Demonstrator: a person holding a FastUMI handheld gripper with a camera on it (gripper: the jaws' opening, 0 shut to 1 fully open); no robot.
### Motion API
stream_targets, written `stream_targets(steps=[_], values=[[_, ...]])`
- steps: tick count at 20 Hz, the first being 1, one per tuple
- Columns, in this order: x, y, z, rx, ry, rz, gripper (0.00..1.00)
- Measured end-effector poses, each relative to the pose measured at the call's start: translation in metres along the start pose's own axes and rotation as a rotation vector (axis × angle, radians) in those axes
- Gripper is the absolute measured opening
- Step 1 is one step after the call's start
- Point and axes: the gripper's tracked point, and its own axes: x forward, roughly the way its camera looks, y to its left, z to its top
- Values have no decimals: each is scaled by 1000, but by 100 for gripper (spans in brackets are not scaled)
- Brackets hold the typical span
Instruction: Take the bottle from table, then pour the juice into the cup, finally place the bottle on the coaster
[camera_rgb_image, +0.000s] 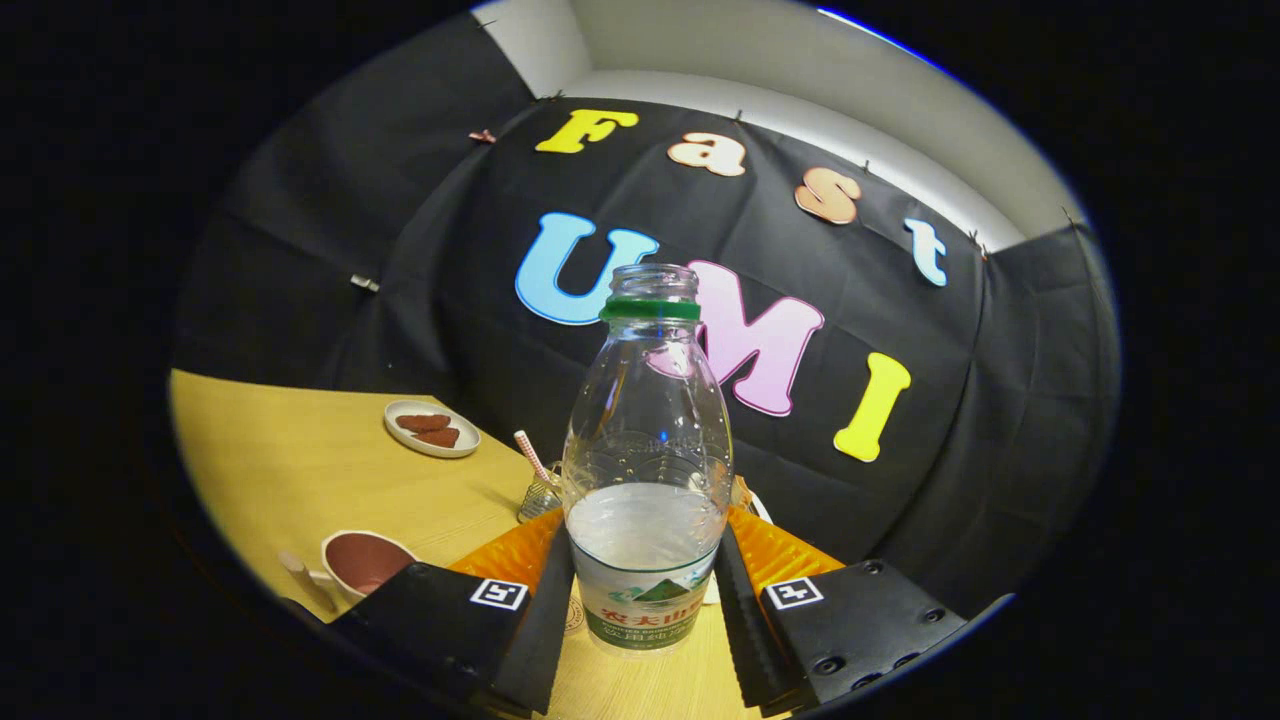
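A clear plastic bottle (648, 440) with a green neck ring and no cap stands upright between my fingers. Pale cloudy liquid fills about its lower third. My gripper (645, 585) is shut on it, both fingers pressing the labelled lower part from left and right. To the left of the left finger, a white cup (362, 562) with a dark brown inside and a handle sits on the yellow wooden table (280, 450). The bottle's base looks close to the table surface; I cannot tell whether it touches.
A small white plate (432, 428) with two brown biscuits lies further back on the left. A wire basket (541, 497) holding a striped straw stands just behind the bottle's left side. The black cloth wall rises close beyond the table.
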Motion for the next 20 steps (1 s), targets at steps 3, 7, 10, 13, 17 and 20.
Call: stream_targets(steps=[3,7,10,13,17,20], values=[[0,-35,-20,32,19,-36,71],[-3,-69,-55,93,79,-86,71],[-6,-78,-73,137,106,-108,71],[-9,-74,-87,182,125,-102,72],[-10,-72,-95,226,132,-104,72],[-15,-69,-105,271,151,-101,72]])
